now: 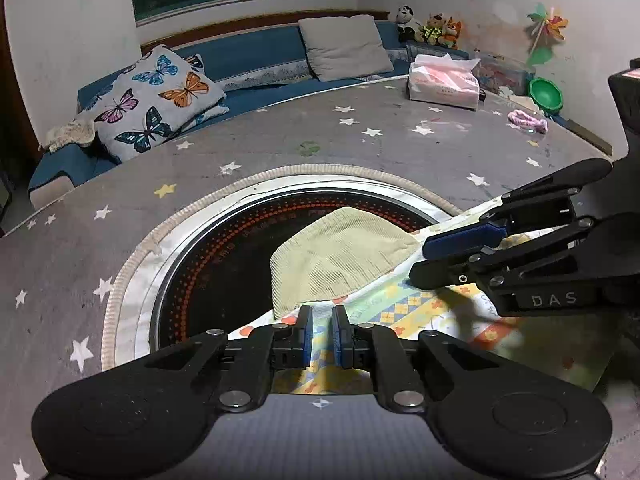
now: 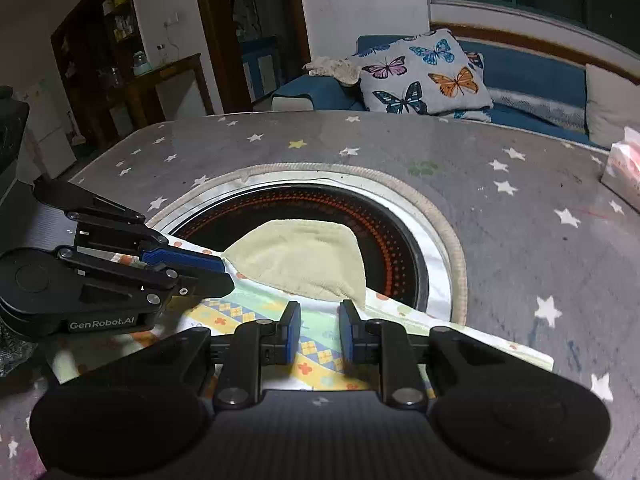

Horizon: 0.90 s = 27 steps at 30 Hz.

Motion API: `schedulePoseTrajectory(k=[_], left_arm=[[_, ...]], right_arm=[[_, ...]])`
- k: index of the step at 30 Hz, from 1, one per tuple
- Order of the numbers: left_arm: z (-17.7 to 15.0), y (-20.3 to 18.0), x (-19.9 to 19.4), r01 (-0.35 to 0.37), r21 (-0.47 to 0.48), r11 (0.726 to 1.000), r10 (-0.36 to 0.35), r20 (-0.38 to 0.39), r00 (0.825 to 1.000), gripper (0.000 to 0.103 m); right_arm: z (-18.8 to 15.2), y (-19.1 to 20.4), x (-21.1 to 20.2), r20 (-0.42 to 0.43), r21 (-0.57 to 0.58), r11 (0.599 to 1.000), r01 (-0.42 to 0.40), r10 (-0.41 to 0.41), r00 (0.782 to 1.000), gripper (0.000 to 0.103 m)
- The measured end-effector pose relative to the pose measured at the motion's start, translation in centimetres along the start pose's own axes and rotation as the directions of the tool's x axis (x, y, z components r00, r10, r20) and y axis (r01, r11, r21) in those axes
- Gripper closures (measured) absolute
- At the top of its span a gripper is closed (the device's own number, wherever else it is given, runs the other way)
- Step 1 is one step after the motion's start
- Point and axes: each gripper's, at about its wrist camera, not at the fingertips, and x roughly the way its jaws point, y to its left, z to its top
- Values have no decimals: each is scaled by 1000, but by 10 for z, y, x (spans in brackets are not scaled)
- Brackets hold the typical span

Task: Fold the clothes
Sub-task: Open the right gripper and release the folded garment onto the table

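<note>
Looking down my left claw (image 1: 322, 332), I see its two blue pads drawn almost together, with the printed cloth of the garment (image 1: 340, 256) running up between them. From the right wrist camera the same claw comes in from the left, and its tips are pinched on the garment's edge, right where the ribbed beige part meets the print. I read that as a closed grip on the cloth.

My right claw (image 2: 320, 334) stands a little wider. The print rises into the gap between its pads, but I cannot tell whether they press on it. From the left wrist camera it reaches in from the right, one finger above the garment's edge and one below, at the other beige corner.

The garment lies on the near side of the table (image 1: 400, 152). Its printed part is toward me, and its beige part is spread over the near half of the round black hob (image 1: 224, 248) set in the table's middle. A tissue pack (image 1: 442, 84) sits at the far right edge. Beyond the far edge is a blue sofa (image 1: 248, 52) with a butterfly cushion (image 1: 156, 100)
</note>
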Motion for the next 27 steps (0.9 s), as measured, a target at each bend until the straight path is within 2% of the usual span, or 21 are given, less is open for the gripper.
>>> schedulePoseTrajectory(k=[4,15,19,27], left_arm=[[-3,-2,-11,-10,3,1000,9,24,1000,91],[-38,-27,-69,-14,58,998,8,107,994,90],[-57,-38,-81,-36,71,997,26,132,991,89],[-85,-44,-83,-78,36,996,72,139,988,89]], right_arm=[[-1,8,-12,10,-39,999,7,-7,1000,83],[-27,57,-47,10,-152,986,-64,67,998,81],[-43,79,-54,32,-227,973,-44,53,998,81],[-67,100,-55,60,-273,962,-14,31,998,80]])
